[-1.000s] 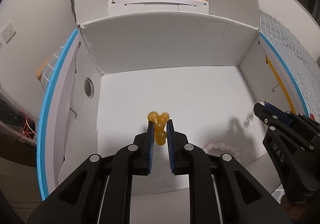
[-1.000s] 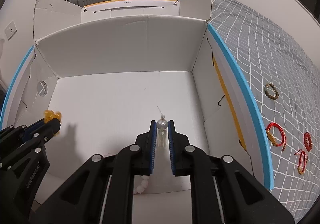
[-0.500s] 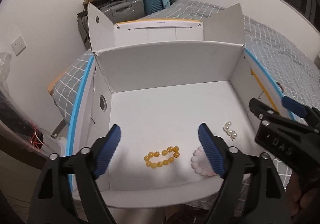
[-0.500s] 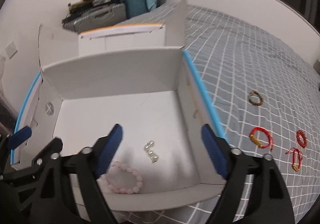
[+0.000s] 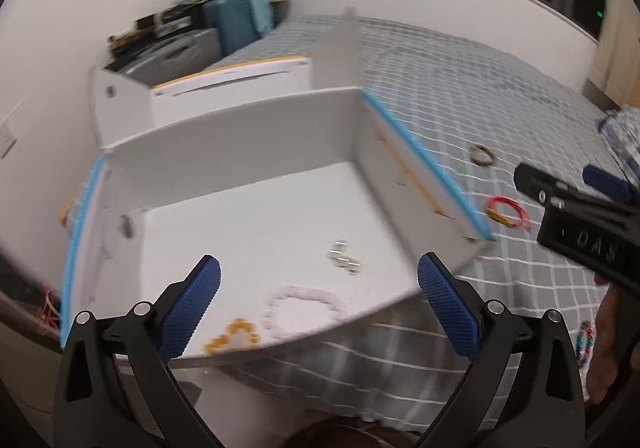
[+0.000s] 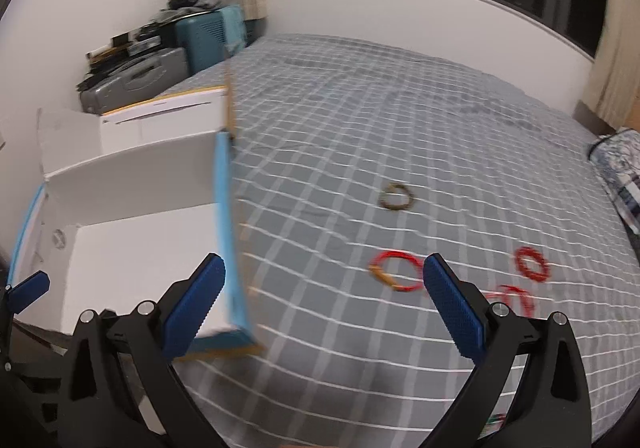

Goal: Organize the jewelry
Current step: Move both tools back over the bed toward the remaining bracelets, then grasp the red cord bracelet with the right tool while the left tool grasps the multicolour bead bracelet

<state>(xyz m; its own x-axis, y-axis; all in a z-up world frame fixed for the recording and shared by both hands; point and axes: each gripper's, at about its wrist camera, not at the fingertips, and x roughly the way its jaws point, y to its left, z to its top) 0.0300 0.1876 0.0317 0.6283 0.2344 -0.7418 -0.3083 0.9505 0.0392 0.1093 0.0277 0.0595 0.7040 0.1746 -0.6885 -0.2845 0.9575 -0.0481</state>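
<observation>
Both grippers are spread and empty: left gripper [image 5: 318,302], right gripper [image 6: 324,298]. Inside the white box [image 5: 240,136], near its front edge, lie the amber bracelet [image 5: 232,336], the white bracelet [image 5: 302,308] and, farther in, the pearl piece [image 5: 344,256]. Step in hand: fetching the next item. Beyond the box's right wall, on the bedspread [image 6: 400,108], the red bracelet [image 6: 396,274] is nearest; the next move calls for lowering the right gripper over it.

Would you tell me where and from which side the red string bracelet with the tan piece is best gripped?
Probably from above: the red string bracelet lies flat on the bedspread; pinch its thin red far arc, away from the tan piece.
</observation>
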